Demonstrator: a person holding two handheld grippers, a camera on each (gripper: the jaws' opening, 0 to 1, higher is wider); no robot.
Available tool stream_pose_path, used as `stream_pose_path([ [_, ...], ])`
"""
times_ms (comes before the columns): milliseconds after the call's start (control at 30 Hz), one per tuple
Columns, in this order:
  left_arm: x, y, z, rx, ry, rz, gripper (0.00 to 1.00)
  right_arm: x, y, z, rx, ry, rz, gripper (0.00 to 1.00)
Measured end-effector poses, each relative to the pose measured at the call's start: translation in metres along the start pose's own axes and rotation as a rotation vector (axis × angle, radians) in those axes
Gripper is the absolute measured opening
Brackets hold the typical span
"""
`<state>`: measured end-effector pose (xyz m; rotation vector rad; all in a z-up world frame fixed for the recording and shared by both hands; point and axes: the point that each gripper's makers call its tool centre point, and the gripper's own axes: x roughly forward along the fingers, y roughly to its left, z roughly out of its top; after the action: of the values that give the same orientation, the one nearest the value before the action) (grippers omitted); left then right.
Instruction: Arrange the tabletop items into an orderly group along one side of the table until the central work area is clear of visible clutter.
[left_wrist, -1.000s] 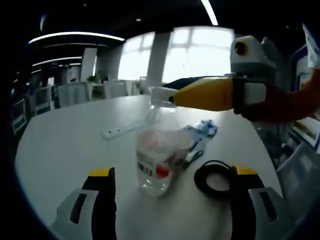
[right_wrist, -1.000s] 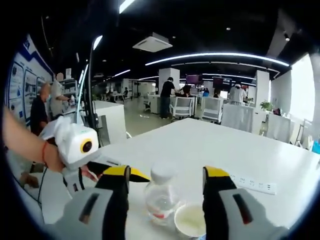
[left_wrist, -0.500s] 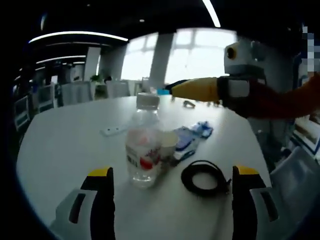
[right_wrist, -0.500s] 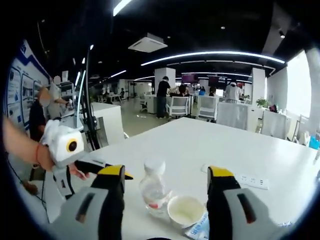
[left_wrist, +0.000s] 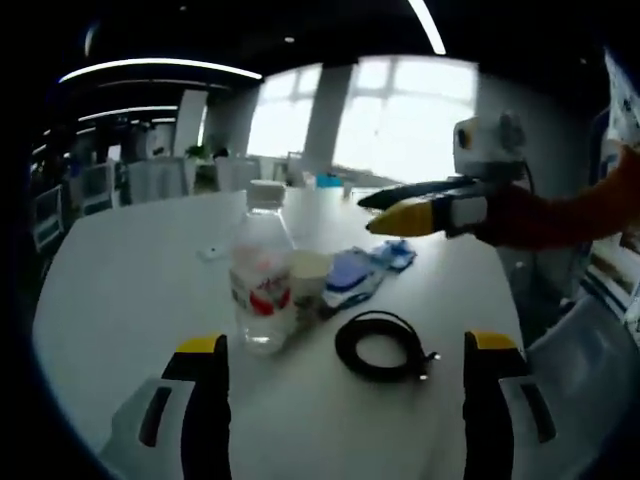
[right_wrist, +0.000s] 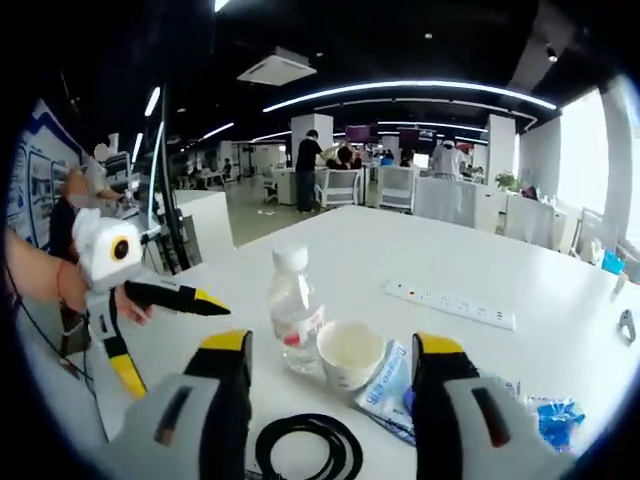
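My left gripper (left_wrist: 340, 400) and right gripper (right_wrist: 330, 400) both hang with jaws spread wide, grasping nothing, over the smooth white desk (right_wrist: 420, 260). A clear plastic bottle (right_wrist: 294, 312) stands upright; beside it a round paper cup (right_wrist: 349, 353), crinkled blue packets (right_wrist: 392, 385), a coiled black cable (right_wrist: 307, 447).

Clear bottle (right_wrist: 294, 312) showing white cap, red-and-white label; cup (right_wrist: 349, 352) showing cream white; coiled cable (right_wrist: 309, 449) showing black; packets (right_wrist: 398, 388) showing blue-and-white; table (right_wrist: 420, 262) showing white.

Opposed low tabletop views, sharing bottle (left_wrist: 260, 270) (right_wrist: 294, 310), cup (left_wrist: 308, 280) (right_wrist: 349, 353)
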<state>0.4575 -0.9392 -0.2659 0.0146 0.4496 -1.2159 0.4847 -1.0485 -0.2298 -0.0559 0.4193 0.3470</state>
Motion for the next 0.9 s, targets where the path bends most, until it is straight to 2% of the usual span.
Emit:
stream_pose_path([
  [167, 0.004, -0.016, -0.007, -0.014, 0.012, 0.002, 0.94, -0.011, -0.003, -0.033, 0.028, 0.065, -0.021, 0.61],
  [267, 0.008, -0.025, -0.009, -0.015, 0.019, 0.000, 0.94, -0.016, -0.004, -0.044, 0.037, 0.078, -0.029, 0.60],
  [533, 0.015, -0.040, -0.012, -0.027, 0.026, -0.006, 0.93, -0.024, -0.012, -0.061, 0.062, 0.112, -0.040, 0.59],
  [900, 0.034, -0.040, -0.020, -0.062, 0.068, 0.044, 0.88, -0.029, -0.025, -0.089, 0.098, 0.180, -0.045, 0.54],
])
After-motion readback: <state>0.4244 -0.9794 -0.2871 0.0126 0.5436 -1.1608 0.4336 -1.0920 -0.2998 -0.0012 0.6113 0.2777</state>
